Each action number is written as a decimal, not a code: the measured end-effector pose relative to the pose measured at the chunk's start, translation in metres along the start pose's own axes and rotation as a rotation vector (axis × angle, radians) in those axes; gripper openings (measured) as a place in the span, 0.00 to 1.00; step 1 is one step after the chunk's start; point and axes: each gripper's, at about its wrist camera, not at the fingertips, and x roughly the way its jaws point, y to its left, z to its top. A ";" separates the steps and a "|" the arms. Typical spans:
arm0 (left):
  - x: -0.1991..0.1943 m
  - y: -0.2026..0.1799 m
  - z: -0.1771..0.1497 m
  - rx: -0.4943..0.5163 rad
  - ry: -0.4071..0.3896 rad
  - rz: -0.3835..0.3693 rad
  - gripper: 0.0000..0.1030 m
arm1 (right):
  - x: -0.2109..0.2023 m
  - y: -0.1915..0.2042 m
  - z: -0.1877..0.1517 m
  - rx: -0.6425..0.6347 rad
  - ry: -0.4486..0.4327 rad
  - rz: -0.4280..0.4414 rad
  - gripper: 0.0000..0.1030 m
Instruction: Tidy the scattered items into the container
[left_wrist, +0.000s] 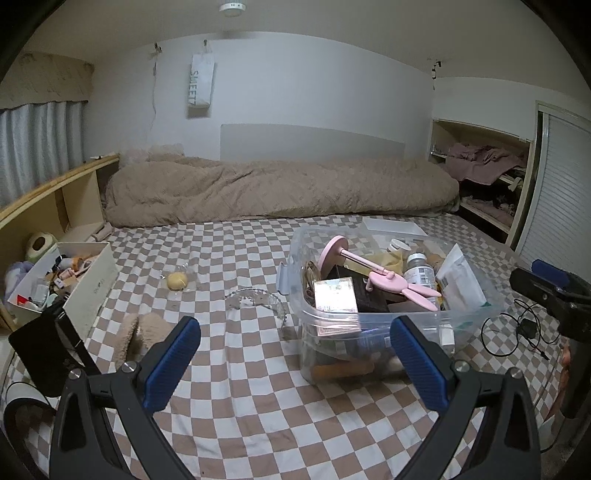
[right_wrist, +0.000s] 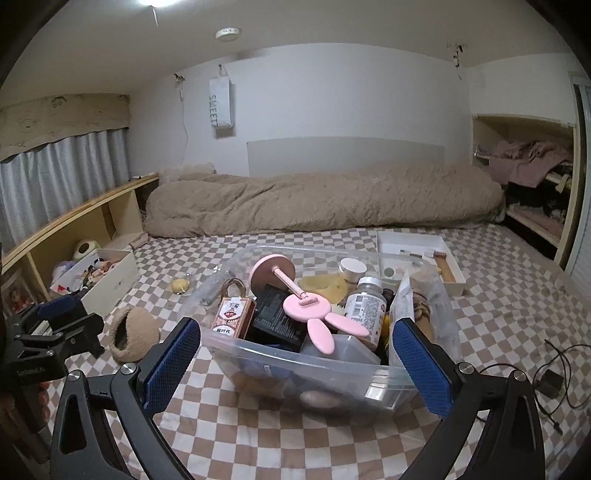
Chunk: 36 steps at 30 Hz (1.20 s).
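Both of our grippers are empty right now. The left gripper (left_wrist: 295, 365) has its jaws spread wide with nothing between them, hanging above the checkered bedsheet (left_wrist: 229, 424). The right gripper (right_wrist: 295, 363) is just as wide open and empty, sitting right in front of the clear plastic container (right_wrist: 310, 365).

The container stands on the bed and is already piled past the rim: the pink bunny-ear stand (right_wrist: 295, 299) lies across the top, with the pill bottle (right_wrist: 365, 302) and the red patterned box (right_wrist: 232, 314) beside it.

Loose on the sheet we see the clear beaded headband (left_wrist: 258, 301) just left of the container, the yellow round thing in clear wrap (left_wrist: 178, 280) further left, and the fuzzy tan earmuffs (left_wrist: 142, 338) near the left gripper.

Risks as we judge them:
- The headband is thin, transparent and curved. It is easy to mis-centre, and the pads could pinch the sheet or let it spring out.
- Soft bedding means that pressing down on any item sinks it, so we may grab fabric instead.
- With the pile so high, dropping more on top could roll the pink stand or the bottle over the rim.
- The container wall is clear, so its edge is hard to read, and a wide-open finger could clip it and shove the box.
- The black charger cable (right_wrist: 550, 373) on the right could snag the right gripper.
- The two grippers are near each other, so collision is possible if both go left.
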 end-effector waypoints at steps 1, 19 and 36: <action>-0.004 -0.001 -0.001 -0.001 -0.003 0.002 1.00 | -0.003 0.000 -0.001 0.000 -0.004 0.003 1.00; -0.054 -0.036 -0.011 0.034 -0.059 0.024 1.00 | -0.062 -0.009 -0.025 -0.019 -0.043 -0.016 1.00; -0.091 -0.057 -0.017 0.052 -0.096 0.056 1.00 | -0.104 -0.015 -0.037 -0.011 -0.094 -0.013 1.00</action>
